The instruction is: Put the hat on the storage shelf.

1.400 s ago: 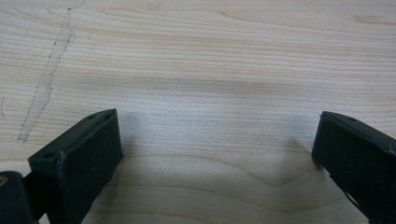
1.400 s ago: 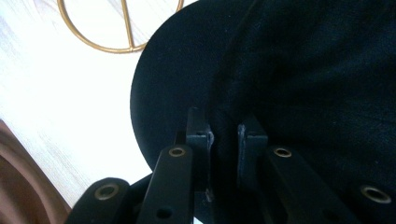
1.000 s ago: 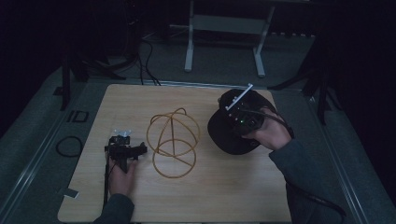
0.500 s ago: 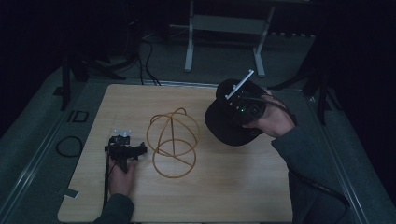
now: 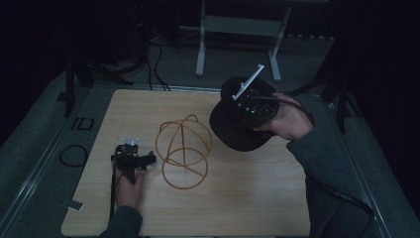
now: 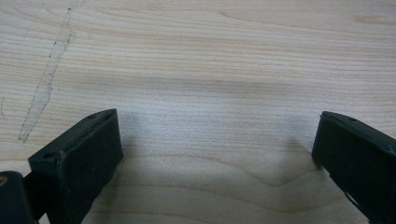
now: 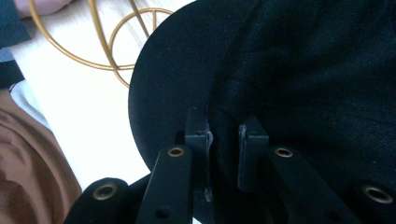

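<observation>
A black cap hangs tilted above the right half of the wooden table, its brim toward the middle. My right gripper is shut on the cap; in the right gripper view the two jaws pinch the black fabric where brim meets crown. A gold wire frame of hoops stands at the table's middle, also seen as gold wire in the right gripper view. My left gripper rests on the table left of the frame. Its jaws stand wide apart over bare wood, with nothing between them.
A metal stand and cables lie on the floor beyond the table's far edge. A black ring lies on the floor at the left. A pale scratch marks the wood ahead of the left gripper.
My right gripper has lifted the cap up and away from the table, tilting it more. The left gripper has stayed in place.
</observation>
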`<act>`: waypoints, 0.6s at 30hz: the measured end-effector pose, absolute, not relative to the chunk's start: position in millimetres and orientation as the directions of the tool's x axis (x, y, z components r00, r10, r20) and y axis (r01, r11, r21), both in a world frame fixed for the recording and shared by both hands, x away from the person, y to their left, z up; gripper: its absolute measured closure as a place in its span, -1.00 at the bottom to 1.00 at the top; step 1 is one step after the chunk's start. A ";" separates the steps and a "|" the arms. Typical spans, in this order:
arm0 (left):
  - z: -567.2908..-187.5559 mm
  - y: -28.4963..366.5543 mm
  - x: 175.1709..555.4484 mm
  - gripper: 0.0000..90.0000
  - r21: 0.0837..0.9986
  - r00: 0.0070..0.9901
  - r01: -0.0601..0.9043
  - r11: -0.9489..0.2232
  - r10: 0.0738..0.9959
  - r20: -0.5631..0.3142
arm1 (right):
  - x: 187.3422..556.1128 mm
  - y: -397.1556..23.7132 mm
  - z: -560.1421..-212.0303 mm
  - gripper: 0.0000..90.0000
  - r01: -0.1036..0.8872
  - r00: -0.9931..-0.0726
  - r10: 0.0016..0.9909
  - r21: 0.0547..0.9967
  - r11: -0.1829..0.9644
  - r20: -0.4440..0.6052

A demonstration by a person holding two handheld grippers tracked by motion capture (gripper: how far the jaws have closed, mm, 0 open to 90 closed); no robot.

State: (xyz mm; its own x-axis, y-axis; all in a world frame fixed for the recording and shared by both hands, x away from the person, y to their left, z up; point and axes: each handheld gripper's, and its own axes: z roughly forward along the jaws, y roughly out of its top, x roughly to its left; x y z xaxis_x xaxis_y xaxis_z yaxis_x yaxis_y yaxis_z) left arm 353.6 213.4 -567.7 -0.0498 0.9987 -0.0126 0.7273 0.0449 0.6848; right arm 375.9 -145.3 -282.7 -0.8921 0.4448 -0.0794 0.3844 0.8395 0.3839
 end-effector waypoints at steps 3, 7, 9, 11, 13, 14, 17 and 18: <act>-567.8 213.4 353.6 -0.97 0.686 -0.050 0.727 0.045 0.999 -0.012 | 373.8 -139.7 -275.5 0.75 0.361 -0.901 0.425 0.390 0.847 -0.090; -567.8 213.4 353.6 -0.97 0.686 -0.050 0.727 0.045 0.999 -0.012 | 370.4 -133.7 -268.6 0.74 0.332 -0.912 0.397 0.386 0.861 -0.101; -567.8 213.4 353.6 -0.97 0.686 -0.050 0.727 0.045 0.999 -0.013 | 368.5 -130.1 -265.0 0.74 0.318 -0.917 0.384 0.386 0.866 -0.105; -567.8 213.4 353.6 -0.97 0.686 -0.050 0.726 0.045 0.999 -0.012 | 366.7 -126.4 -262.2 0.74 0.308 -0.920 0.376 0.391 0.867 -0.110; -567.7 213.4 353.6 -0.97 0.685 -0.049 0.727 0.045 0.999 -0.013 | 365.2 -122.9 -259.3 0.74 0.299 -0.922 0.369 0.395 0.869 -0.114; -567.7 213.4 353.6 -0.97 0.685 -0.050 0.727 0.045 0.999 -0.013 | 364.8 -121.6 -257.9 0.74 0.292 -0.925 0.362 0.396 0.871 -0.114; -567.7 213.4 353.6 -0.97 0.685 -0.050 0.727 0.045 0.999 -0.013 | 363.1 -117.3 -253.7 0.74 0.277 -0.930 0.350 0.409 0.869 -0.115; -567.7 213.4 353.6 -0.97 0.685 -0.050 0.727 0.045 0.999 -0.013 | 362.2 -115.6 -252.2 0.74 0.275 -0.931 0.348 0.409 0.870 -0.115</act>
State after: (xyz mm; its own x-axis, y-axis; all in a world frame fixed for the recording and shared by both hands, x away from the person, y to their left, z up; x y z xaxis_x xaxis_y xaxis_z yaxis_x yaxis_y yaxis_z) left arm 353.6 213.4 -567.7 -0.0496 0.9987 -0.0127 0.7269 0.0449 0.6853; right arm 362.2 -115.6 -252.2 -0.9305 0.3477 -0.1151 0.2745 0.8701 0.4093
